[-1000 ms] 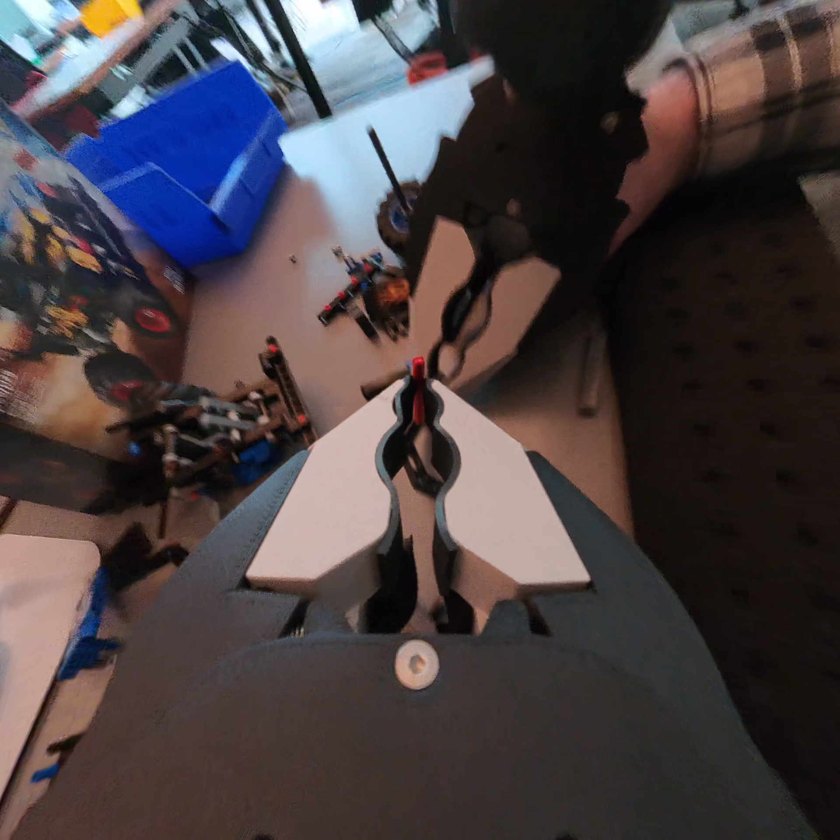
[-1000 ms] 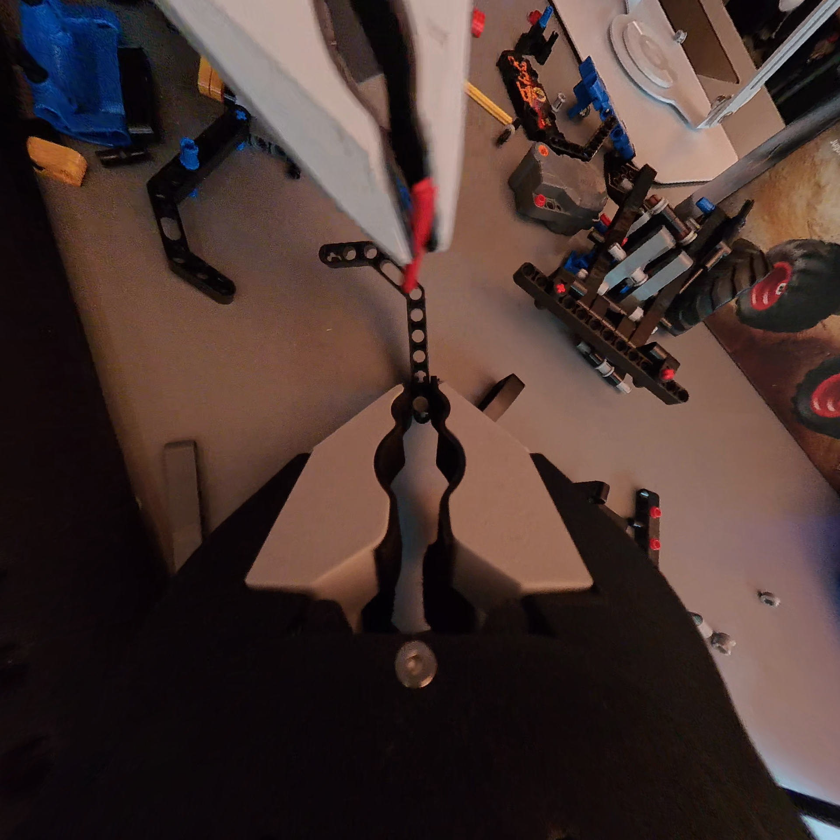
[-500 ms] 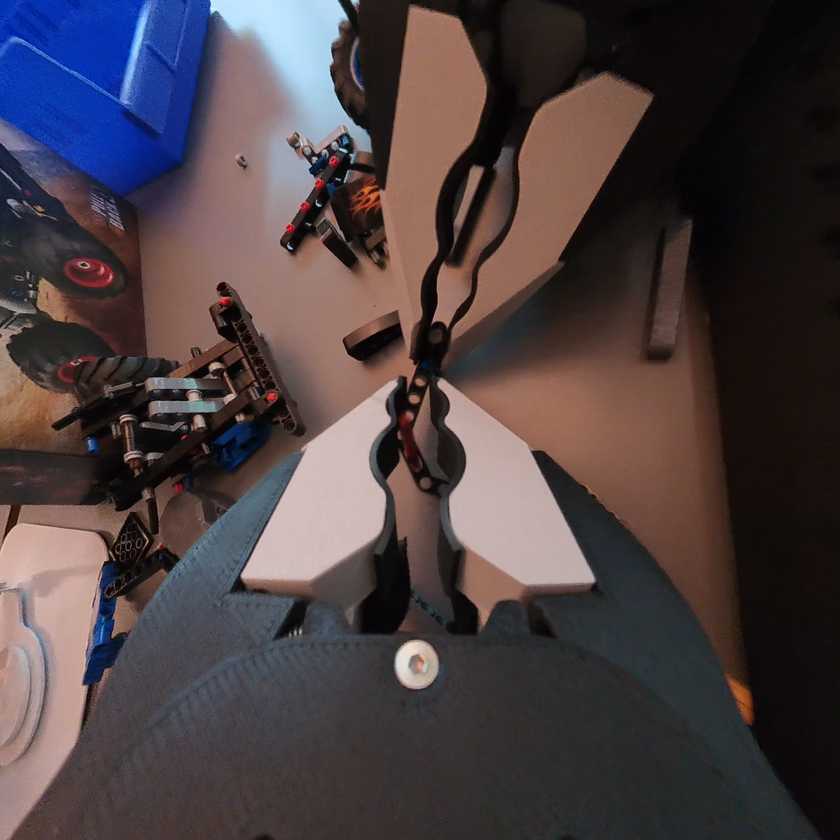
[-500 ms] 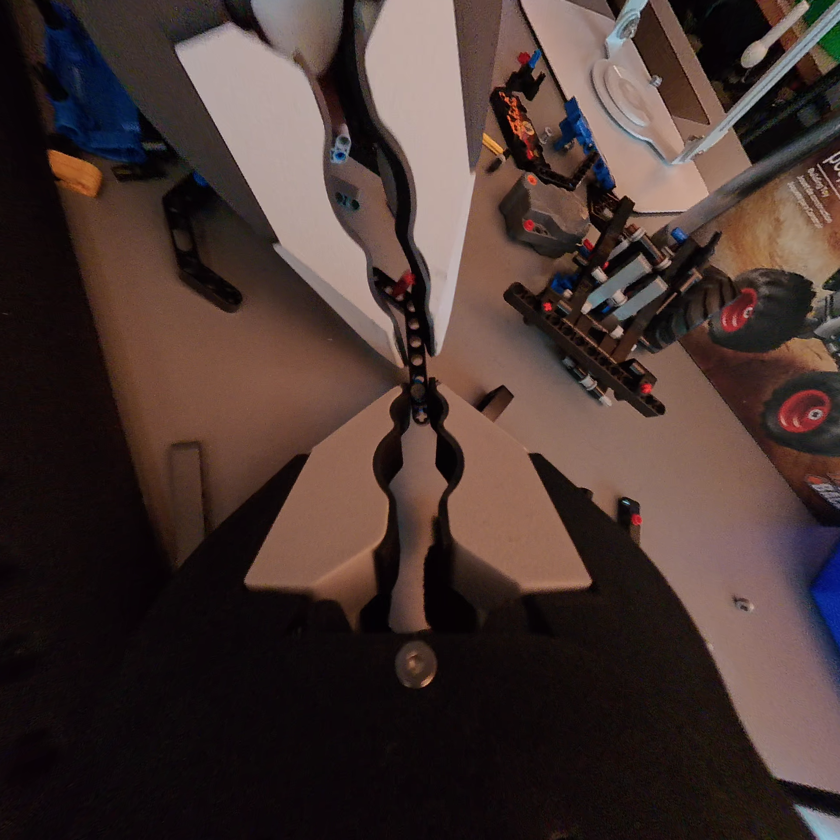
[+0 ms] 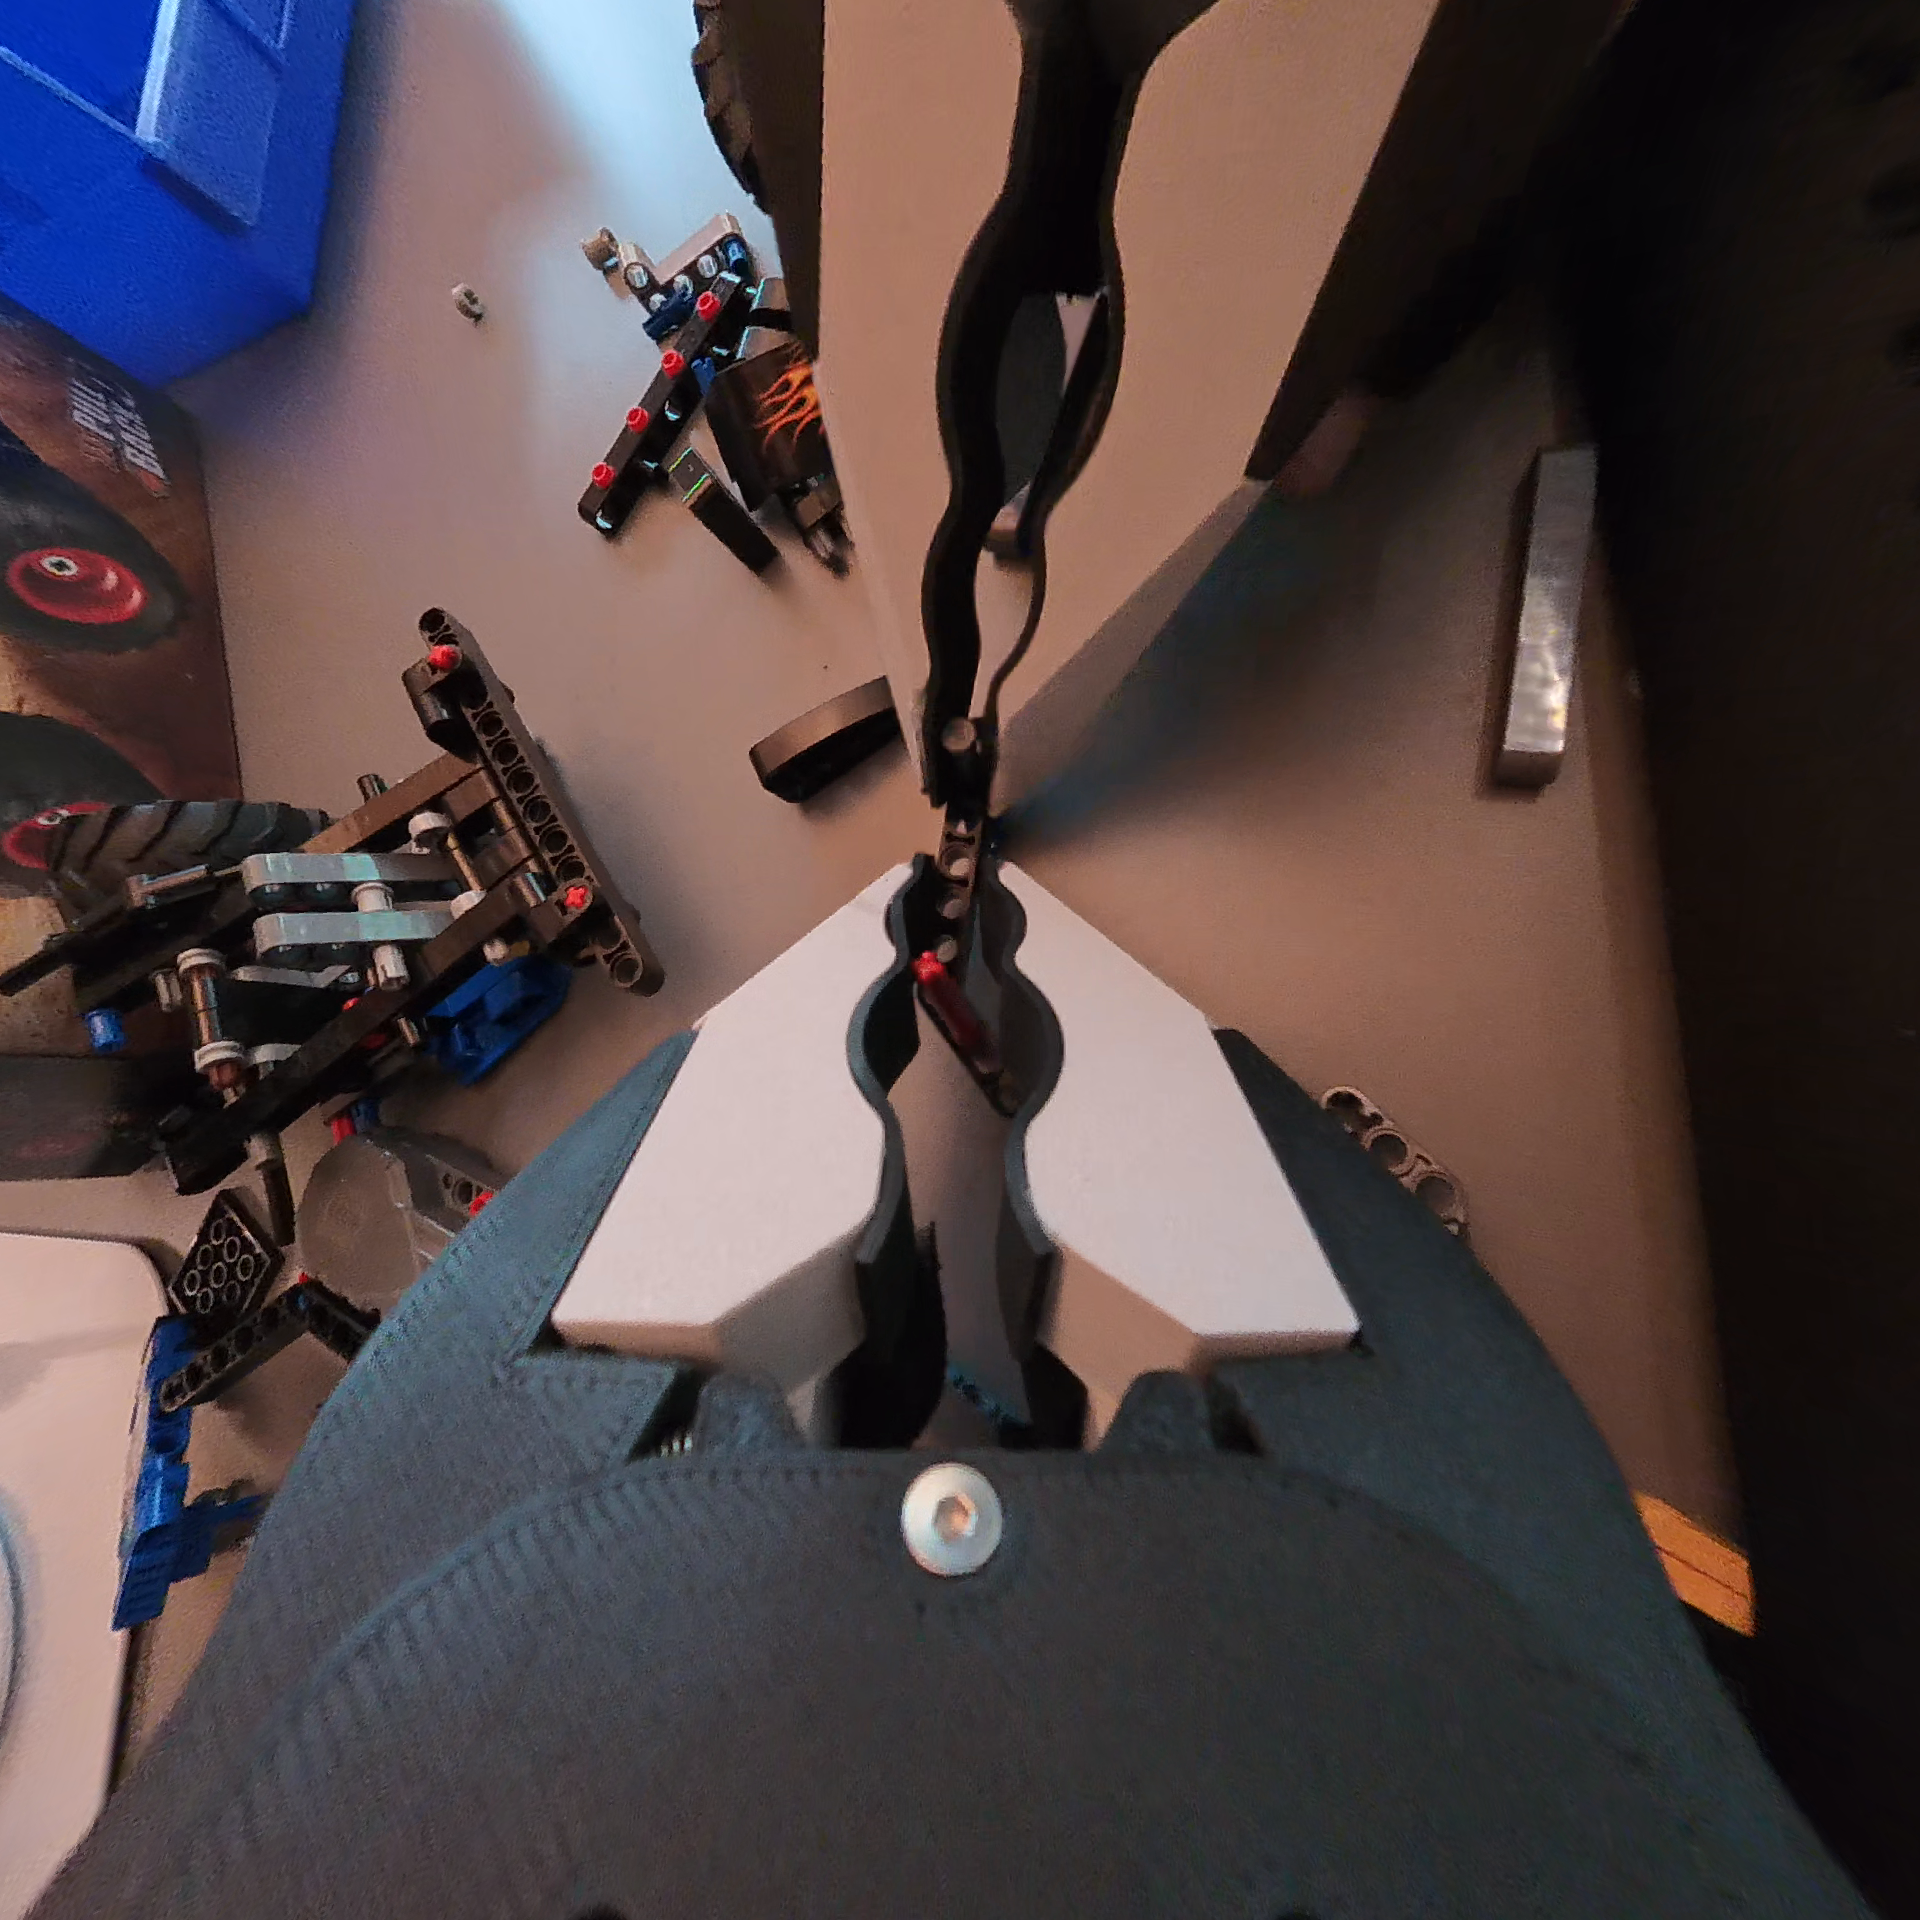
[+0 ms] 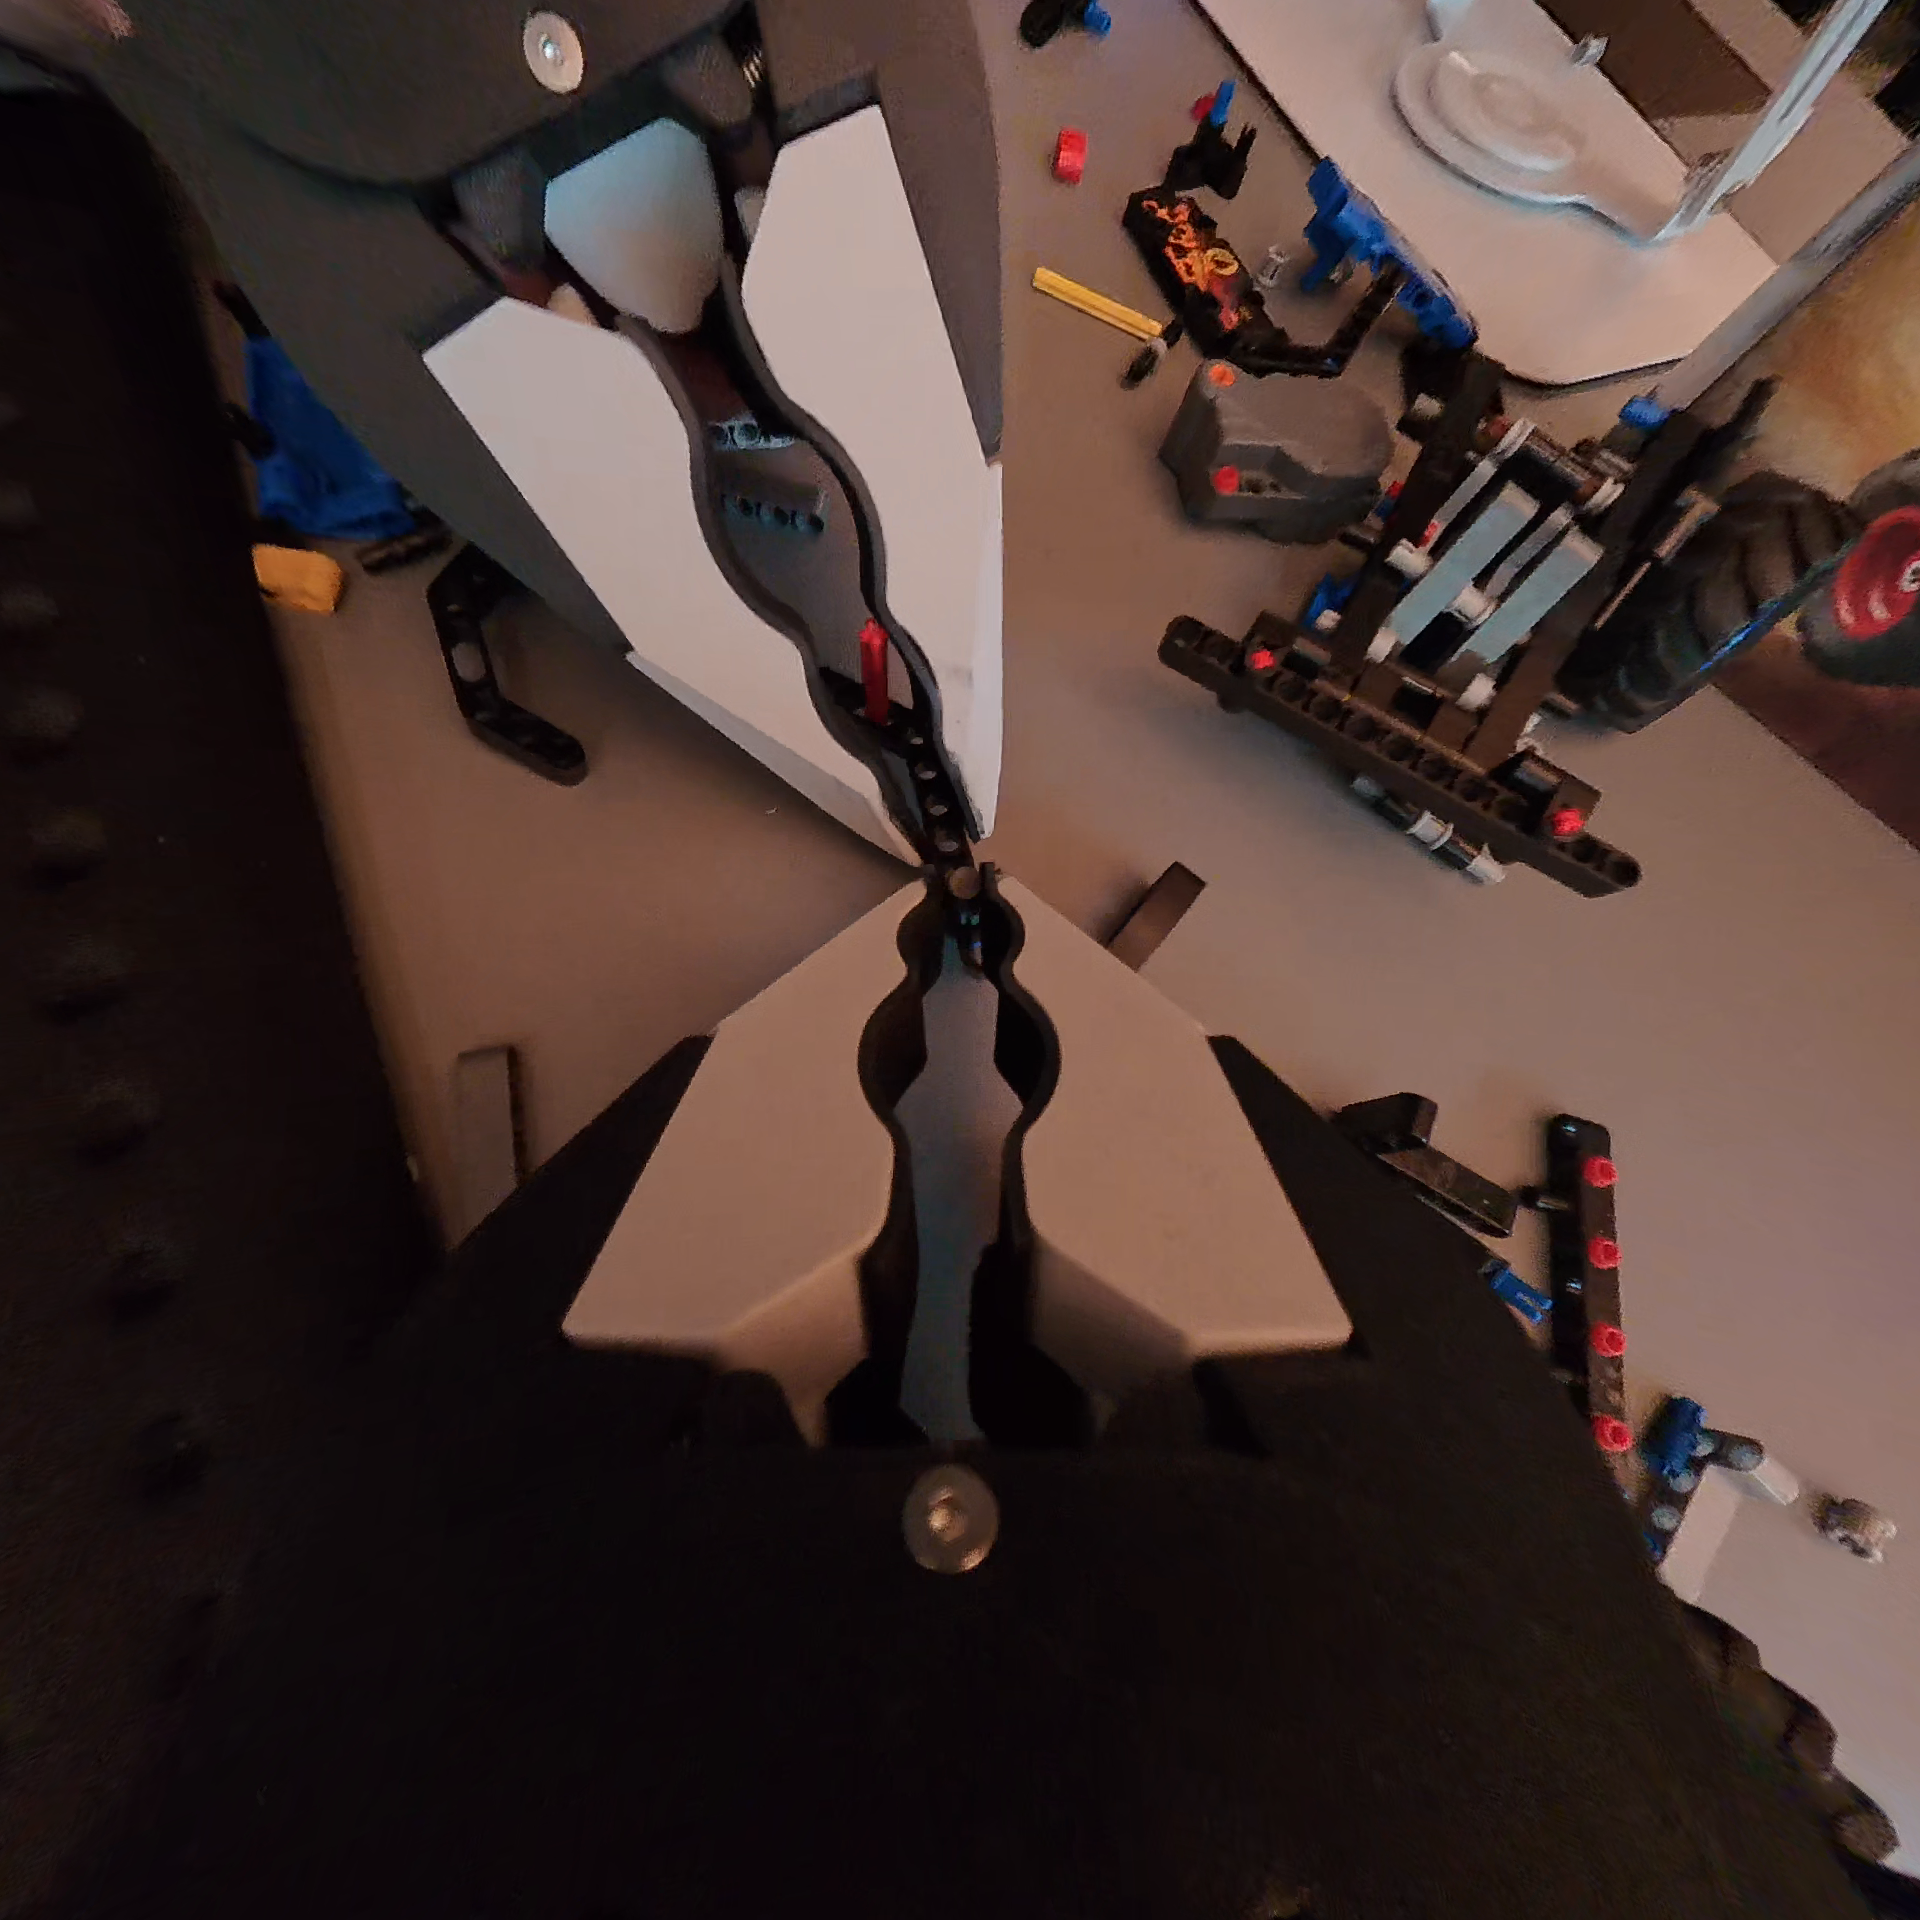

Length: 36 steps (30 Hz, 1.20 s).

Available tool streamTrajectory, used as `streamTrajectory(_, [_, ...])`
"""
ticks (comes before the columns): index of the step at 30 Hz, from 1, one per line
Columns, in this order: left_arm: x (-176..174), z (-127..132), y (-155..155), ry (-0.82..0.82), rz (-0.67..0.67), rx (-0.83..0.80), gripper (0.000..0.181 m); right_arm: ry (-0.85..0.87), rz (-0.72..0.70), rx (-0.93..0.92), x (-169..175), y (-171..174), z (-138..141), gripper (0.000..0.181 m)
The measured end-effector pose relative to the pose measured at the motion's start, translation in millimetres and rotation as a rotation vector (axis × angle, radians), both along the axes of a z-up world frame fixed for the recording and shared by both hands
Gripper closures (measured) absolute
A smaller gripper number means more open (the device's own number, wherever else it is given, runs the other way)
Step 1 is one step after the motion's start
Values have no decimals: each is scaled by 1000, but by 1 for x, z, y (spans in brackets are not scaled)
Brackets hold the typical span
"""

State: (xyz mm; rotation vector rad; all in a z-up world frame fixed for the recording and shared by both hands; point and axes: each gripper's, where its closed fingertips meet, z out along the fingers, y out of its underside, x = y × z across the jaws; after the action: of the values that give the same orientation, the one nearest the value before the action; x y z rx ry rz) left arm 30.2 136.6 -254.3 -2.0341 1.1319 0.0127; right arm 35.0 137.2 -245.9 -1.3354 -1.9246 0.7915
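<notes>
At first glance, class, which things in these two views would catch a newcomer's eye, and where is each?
Dead centre, the left gripper and the right gripper meet tip to tip above the table, both shut on one black holed beam with a red pin in it. To the left in the left wrist view sits a half-built black and grey toy chassis, with a blue bin in the top left corner.

You have brought your left gripper [image 5: 951, 883] tip to tip with your right gripper [image 6: 961, 894]. The red pin [image 5: 954, 1006] now sits in the black beam [image 5: 958, 862] between your left fingers.
</notes>
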Motion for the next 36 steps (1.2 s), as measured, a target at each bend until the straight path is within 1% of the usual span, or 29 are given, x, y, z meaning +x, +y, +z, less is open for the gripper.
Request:
streamTrajectory(3, [2, 0, 0, -2, -6, -5, 174, 4, 1, 26, 2, 0, 0, 177])
streamTrajectory(8, [2, 0, 0, -4, -7, -8, 174, 27, 2, -28, 3, 0, 5, 179])
streamTrajectory(13, [5, -3, 4, 28, -2, 9, 172, 27, -1, 5, 2, 1, 5, 180])
streamTrajectory(15, [4, -4, 5, 48, 6, 4, 174, 28, -12, 45, 1, 3, 5, 180])
streamTrajectory(17, [4, -4, 6, 13, 15, -18, 174, 30, -13, 84, 2, 3, 6, 180])
streamTrajectory(20, [5, -5, 6, -9, 16, -19, 174, 35, -14, 66, 2, 2, 8, 181])
streamTrajectory(21, [4, -5, 6, -3, 22, -19, 174, 82, -14, 40, 2, 1, 17, 180])
streamTrajectory(22, [4, -6, 7, -11, 25, -16, 173, 232, -7, -88, 0, -5, 47, 181])
streamTrajectory(23, [4, -6, 7, -21, 26, -19, 174, 318, -41, -154, 2, 2, 65, 181])
streamTrajectory(24, [4, -5, 7, -14, 23, -9, 174, 274, -76, -122, 4, 12, 56, 180])
streamTrajectory(25, [4, -5, 8, -9, 26, -1, 174, 219, -70, -85, 6, 13, 44, 180])
streamTrajectory(27, [4, -5, 8, -25, 31, -10, 174, 152, -29, -69, 5, 5, 31, 180])
streamTrajectory(29, [6, -4, 5, -22, 0, -6, 175, 116, 17, -107, 5, -4, 23, 179])
streamTrajectory(30, [7, -1, 4, -21, -7, 8, 175, 140, 30, -97, 5, -7, 28, 178])
streamTrajectory(32, [0, 9, 5, -77, 24, 12, 174, 196, 58, -124, 8, -11, 39, 159])
streamTrajectory(33, [-3, 11, 3, -136, 37, -20, 169, 185, 50, -144, 10, -9, 38, 155])
streamTrajectory(34, [-10, 14, 3, -157, 56, -24, 166, 184, 29, -144, 11, -4, 38, 154])
streamTrajectory(36, [-25, 18, 2, -124, 90, 3, 158, 224, 3, -157, 13, 4, 46, 158])
